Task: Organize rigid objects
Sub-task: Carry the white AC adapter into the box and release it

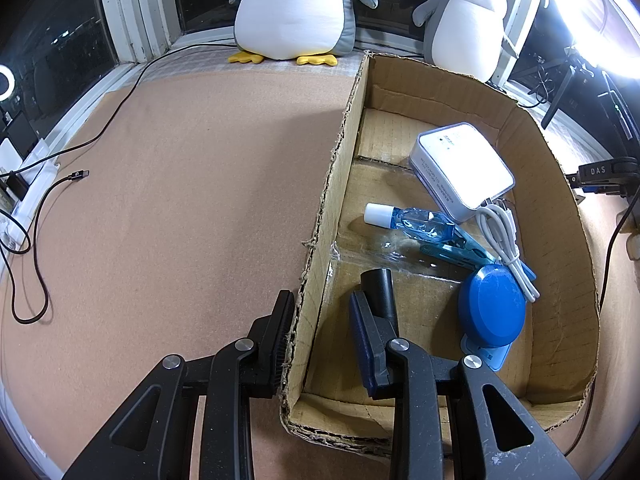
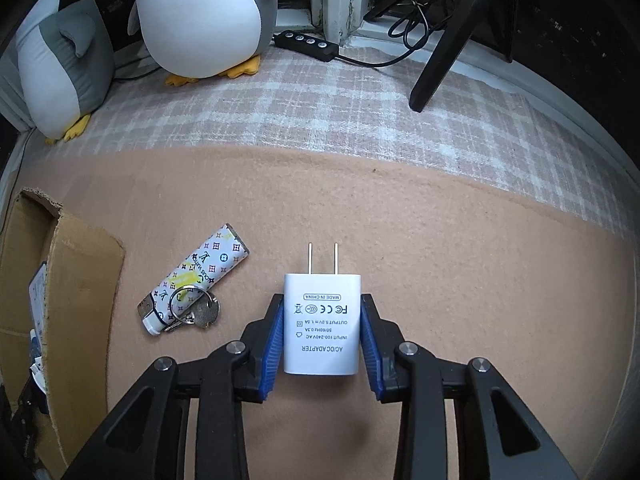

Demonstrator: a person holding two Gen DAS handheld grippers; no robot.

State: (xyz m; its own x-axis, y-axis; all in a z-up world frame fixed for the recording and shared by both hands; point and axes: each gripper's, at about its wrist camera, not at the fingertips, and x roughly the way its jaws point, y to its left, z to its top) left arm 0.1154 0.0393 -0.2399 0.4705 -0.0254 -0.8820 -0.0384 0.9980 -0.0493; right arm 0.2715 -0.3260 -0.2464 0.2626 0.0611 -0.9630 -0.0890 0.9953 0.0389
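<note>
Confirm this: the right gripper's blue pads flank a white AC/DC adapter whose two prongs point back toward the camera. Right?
Not quite. In the right wrist view the white AC/DC adapter sits between the right gripper's blue pads, but its two metal prongs point away from the camera.

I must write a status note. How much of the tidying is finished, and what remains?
Done: a white box, a small bottle and a blue disc lie in the cardboard box. In hand: the right gripper closes around the white charger. Left: the lighter and keys.
</note>
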